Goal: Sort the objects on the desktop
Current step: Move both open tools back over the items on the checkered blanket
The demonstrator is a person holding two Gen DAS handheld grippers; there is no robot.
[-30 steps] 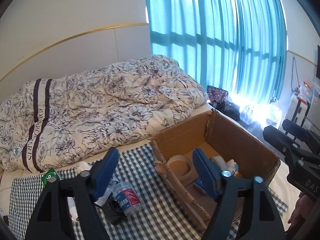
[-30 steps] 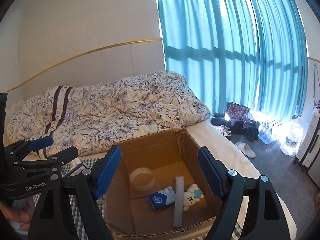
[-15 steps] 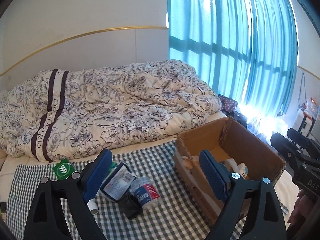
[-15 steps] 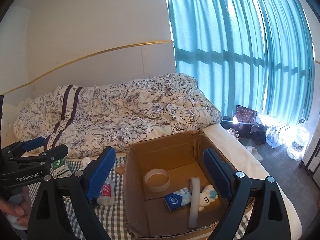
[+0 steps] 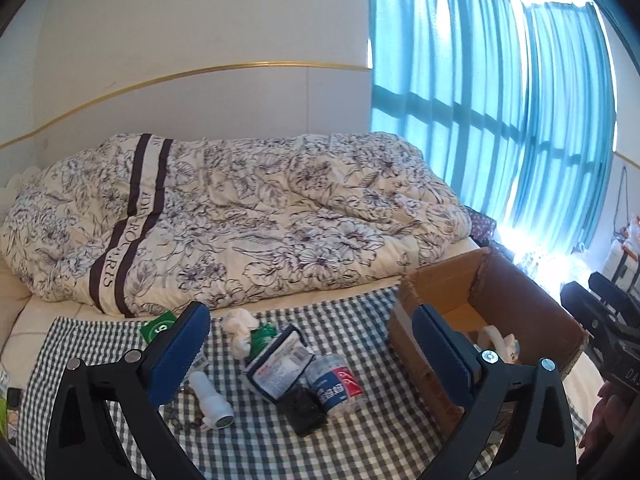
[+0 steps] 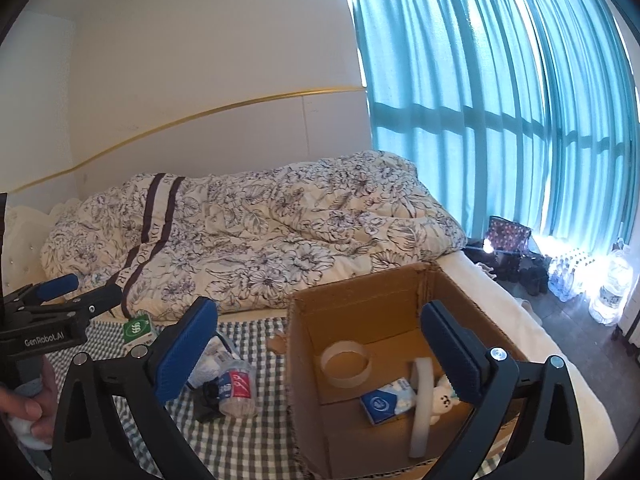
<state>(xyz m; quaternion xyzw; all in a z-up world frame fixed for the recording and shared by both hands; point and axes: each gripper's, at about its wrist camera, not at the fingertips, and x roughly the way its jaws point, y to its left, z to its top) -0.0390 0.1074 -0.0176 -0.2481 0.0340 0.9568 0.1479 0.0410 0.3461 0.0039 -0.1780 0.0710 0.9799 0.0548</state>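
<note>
Both grippers, left (image 5: 310,354) and right (image 6: 318,350), are hanging wide open, empty; the bottle (image 5: 335,385) mid-cloth (image 5: 360,316) is looking light, crushable, slippery; grip its middle.

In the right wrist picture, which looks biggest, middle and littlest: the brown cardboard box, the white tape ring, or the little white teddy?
1. Brown cardboard box, by far the biggest.
2. White tape ring inside it.
3. Little white teddy, smallest, though partly hidden behind the right gripper's finger.

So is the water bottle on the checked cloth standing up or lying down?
Lying down. The water bottle rests on its side on the checked cloth, its label facing up.
</note>
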